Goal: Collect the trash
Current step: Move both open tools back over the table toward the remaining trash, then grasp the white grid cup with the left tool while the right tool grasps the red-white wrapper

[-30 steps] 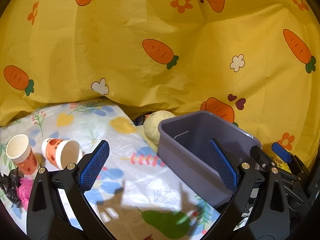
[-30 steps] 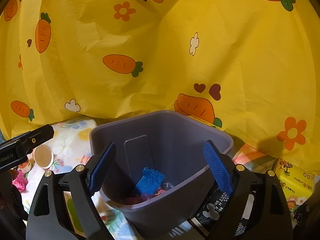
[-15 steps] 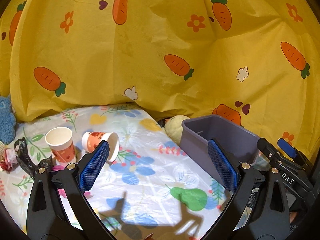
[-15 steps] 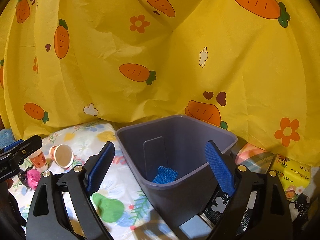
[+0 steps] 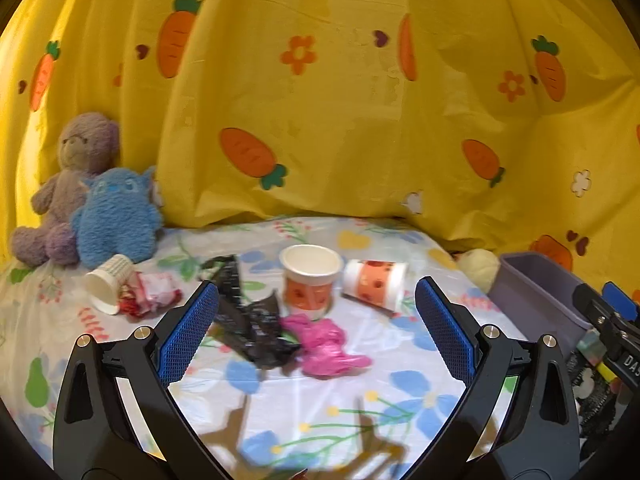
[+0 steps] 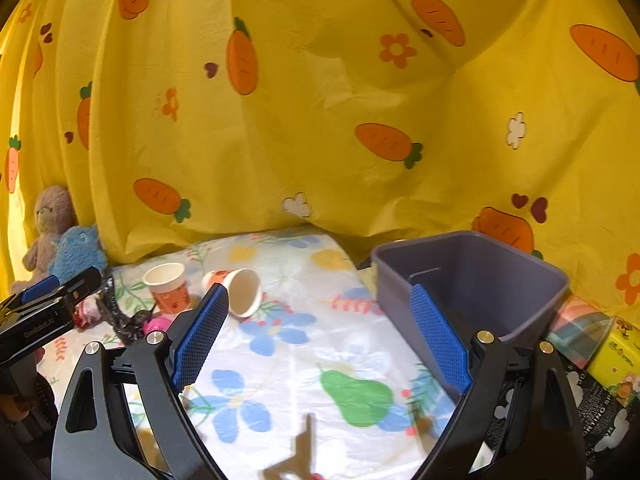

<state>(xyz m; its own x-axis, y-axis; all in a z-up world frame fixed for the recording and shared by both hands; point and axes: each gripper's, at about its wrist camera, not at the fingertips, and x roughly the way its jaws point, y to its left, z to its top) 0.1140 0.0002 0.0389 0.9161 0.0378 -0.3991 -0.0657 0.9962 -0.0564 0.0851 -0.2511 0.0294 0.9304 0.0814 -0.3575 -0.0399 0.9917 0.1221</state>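
In the left wrist view my left gripper [image 5: 316, 320] is open and empty above a pile of trash on the floral sheet: an upright orange paper cup [image 5: 311, 278], a tipped orange cup [image 5: 374, 282], a black wrapper [image 5: 252, 320], a pink wrapper [image 5: 326, 342], a tipped white cup [image 5: 106, 282] and a red-white wrapper [image 5: 150, 294]. The purple bin [image 5: 536, 300] sits at the right. In the right wrist view my right gripper [image 6: 320, 332] is open and empty, left of the purple bin [image 6: 472, 280], with the cups [image 6: 240, 288] farther left.
A purple teddy [image 5: 76, 176] and a blue plush [image 5: 116, 216] lean against the yellow carrot-print curtain [image 5: 340, 120] at the back left. A cream plush [image 5: 478, 266] lies by the bin. Packets and a yellow box [image 6: 612, 356] lie right of the bin.
Both grippers have swung left, away from the bin. The left one now faces the trash pile and the plush toys. The right one no longer looks into the bin.
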